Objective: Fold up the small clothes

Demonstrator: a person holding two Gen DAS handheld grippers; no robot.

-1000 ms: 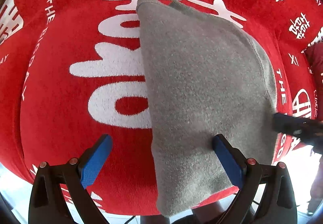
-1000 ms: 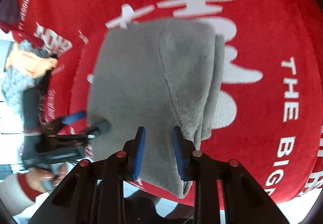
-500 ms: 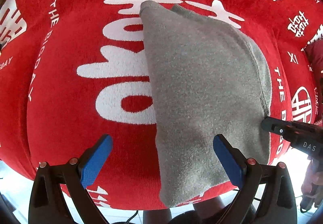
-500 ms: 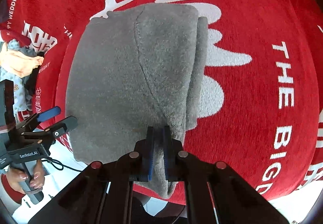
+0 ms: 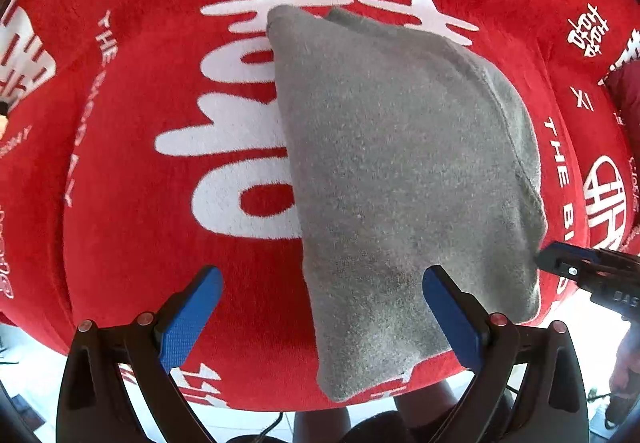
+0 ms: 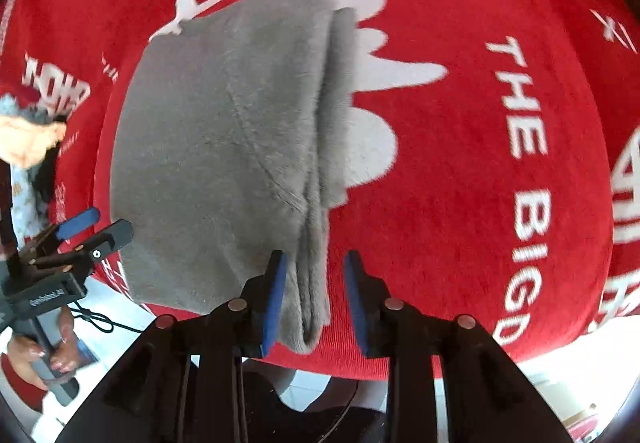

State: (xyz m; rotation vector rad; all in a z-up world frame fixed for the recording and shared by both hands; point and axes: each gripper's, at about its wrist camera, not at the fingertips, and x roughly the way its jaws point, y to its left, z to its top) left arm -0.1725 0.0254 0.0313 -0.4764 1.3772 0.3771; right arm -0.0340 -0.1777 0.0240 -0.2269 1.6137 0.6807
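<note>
**Right gripper letting go of folded grey garment**

The folded grey garment (image 5: pixel 400 171) is lying on the red cloth (image 5: pixel 120 203), reaching toward five o'clock. The right gripper (image 6: pixel 314 295) is opening its jaws, the garment's folded edge sitting between the pads at six o'clock. The left gripper (image 5: pixel 320 315) is standing wide open, gripping nothing.

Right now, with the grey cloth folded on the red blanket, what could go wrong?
1. The right gripper is opening, but the stacked edge of the grey cloth lies between its blue pads; pulling away may drag the layers apart.
2. One corner of the cloth hangs past the edge of the red blanket, so the fold could slip off.
3. The left gripper hangs open over the cloth and could snag it.
</note>
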